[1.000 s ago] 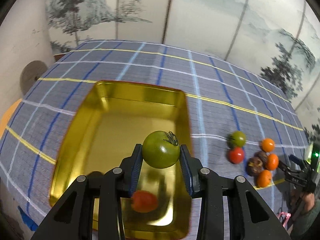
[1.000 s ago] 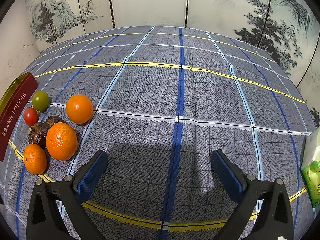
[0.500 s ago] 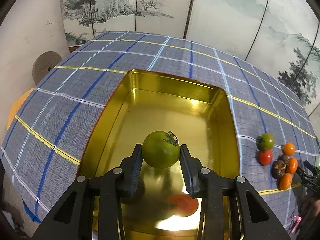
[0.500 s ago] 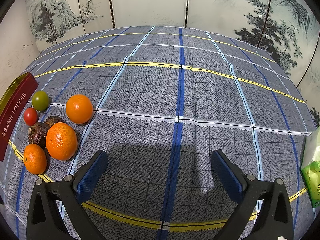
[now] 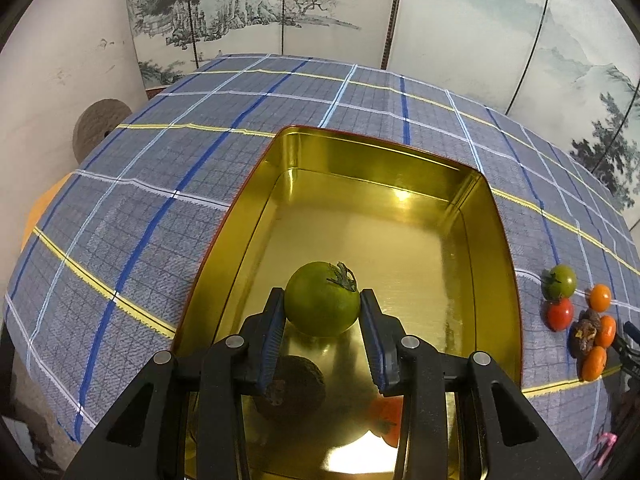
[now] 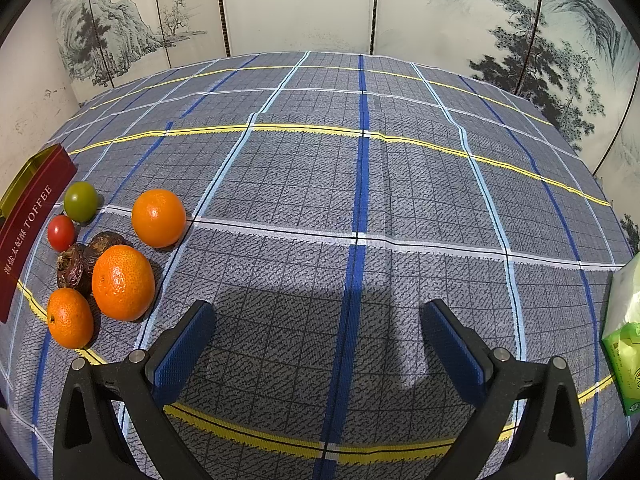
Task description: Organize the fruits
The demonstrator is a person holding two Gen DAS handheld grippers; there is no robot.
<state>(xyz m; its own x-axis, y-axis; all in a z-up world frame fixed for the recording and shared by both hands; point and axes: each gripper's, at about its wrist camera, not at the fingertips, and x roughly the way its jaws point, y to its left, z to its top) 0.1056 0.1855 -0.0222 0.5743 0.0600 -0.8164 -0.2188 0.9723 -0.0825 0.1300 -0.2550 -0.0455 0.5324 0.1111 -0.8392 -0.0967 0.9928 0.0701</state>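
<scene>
My left gripper (image 5: pixel 322 304) is shut on a green tomato (image 5: pixel 320 300) and holds it above the near half of the gold tin (image 5: pixel 372 152). Under the fingers, on the tin's floor, lie a dark wrinkled fruit (image 5: pixel 294 384) and a red-orange fruit (image 5: pixel 386 414), both partly hidden. My right gripper (image 6: pixel 316 324) stands open over bare cloth. To its left lie three oranges (image 6: pixel 123 282), a green tomato (image 6: pixel 81 201), a red tomato (image 6: pixel 61 233) and two dark wrinkled fruits (image 6: pixel 72 266). The same group of fruits (image 5: pixel 580 320) sits right of the tin in the left wrist view.
The tin's red side with "TOFFEE" lettering (image 6: pixel 28 232) stands at the left edge of the right wrist view. A green and white packet (image 6: pixel 626 344) lies at the right edge. A checked cloth (image 6: pixel 360 184) covers the table; a painted screen (image 6: pixel 300 8) stands behind.
My left gripper has carried the green tomato further over the tin and lower; the tin now fills more of its view. A dark fruit has come into sight under the fingers. The right gripper stayed still.
</scene>
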